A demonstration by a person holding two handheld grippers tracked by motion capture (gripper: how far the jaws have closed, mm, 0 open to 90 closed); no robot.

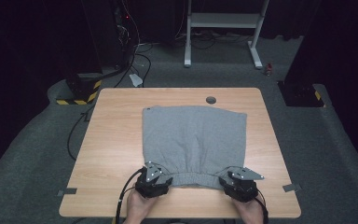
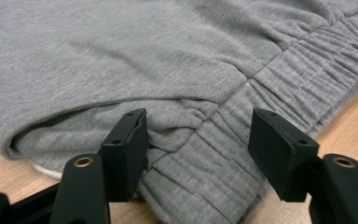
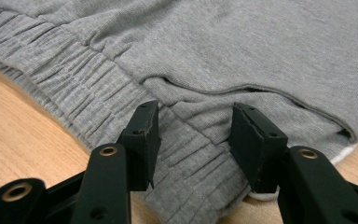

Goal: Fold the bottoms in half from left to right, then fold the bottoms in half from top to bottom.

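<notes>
A grey garment (image 1: pixel 193 140) lies flat on the wooden table (image 1: pixel 116 140), its gathered elastic waistband (image 1: pixel 193 178) towards the near edge. My left gripper (image 1: pixel 161 176) is at the waistband's left corner and my right gripper (image 1: pixel 233 179) at its right corner. In the left gripper view the left gripper (image 2: pixel 198 135) stands wide open, and the ribbed waistband (image 2: pixel 279 88) runs between its jaws without being pinched. In the right gripper view the right gripper (image 3: pixel 196 126) is open too, astride the waistband (image 3: pixel 65 79) just below a pocket slit (image 3: pixel 261 91).
A round cable hole (image 1: pixel 210 100) sits near the table's far edge, beyond the garment. Tape strips (image 1: pixel 67 192) mark the near corners. On the carpet behind stand a white desk frame (image 1: pixel 223 28), black stands with striped bases (image 1: pixel 79 93) and loose cables (image 1: pixel 140 60).
</notes>
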